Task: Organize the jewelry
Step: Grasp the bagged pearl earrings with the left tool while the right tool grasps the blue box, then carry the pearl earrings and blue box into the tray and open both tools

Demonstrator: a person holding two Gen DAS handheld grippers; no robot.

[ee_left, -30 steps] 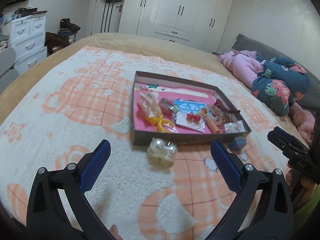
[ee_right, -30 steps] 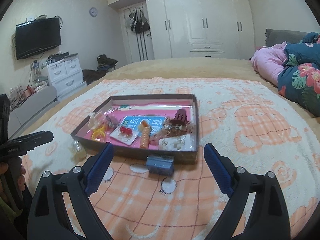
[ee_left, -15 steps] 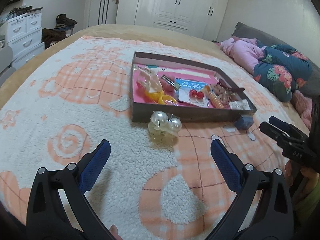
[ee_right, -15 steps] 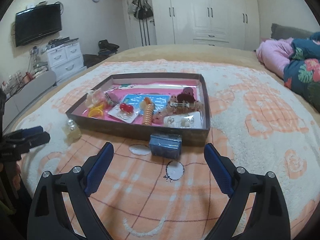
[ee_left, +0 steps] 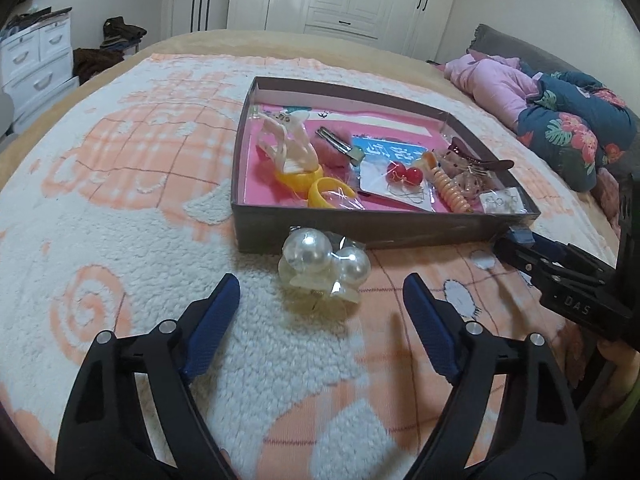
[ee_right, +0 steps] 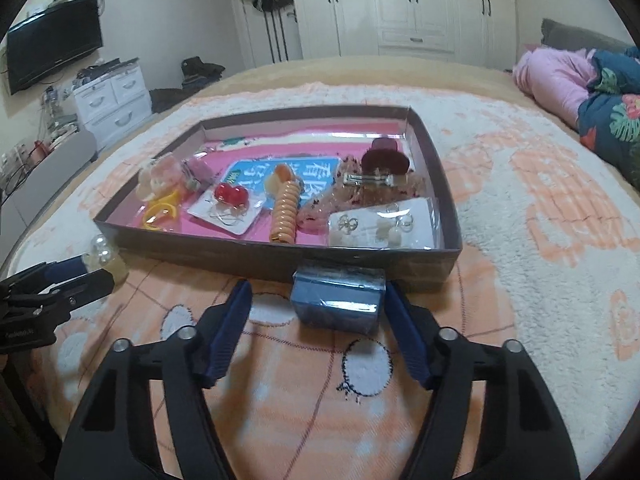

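Observation:
A pearl hair clip [ee_left: 324,268] in clear wrap lies on the blanket just in front of the brown tray [ee_left: 360,236]. My left gripper [ee_left: 322,286] straddles its near side with jaws closing; the pads stand apart from it. A small blue box [ee_right: 336,300] rests against the tray's front wall [ee_right: 280,256]. My right gripper [ee_right: 316,290] has the box between its fingertips, jaws closing, with a gap still showing on the left side. The tray holds several hair clips, yellow rings, red earrings and an orange spiral tie.
A peach-and-white fleece blanket [ee_left: 120,240] covers the bed. Pink and floral bedding [ee_left: 560,120] is piled at the far right. White drawers [ee_right: 112,100] and a wall TV [ee_right: 52,56] stand left of the bed, wardrobes [ee_right: 400,0] behind.
Both grippers have dropped and moved forward toward the tray. The pearl clip and the blue box now sit at their fingertips. Both pairs of jaws have narrowed.

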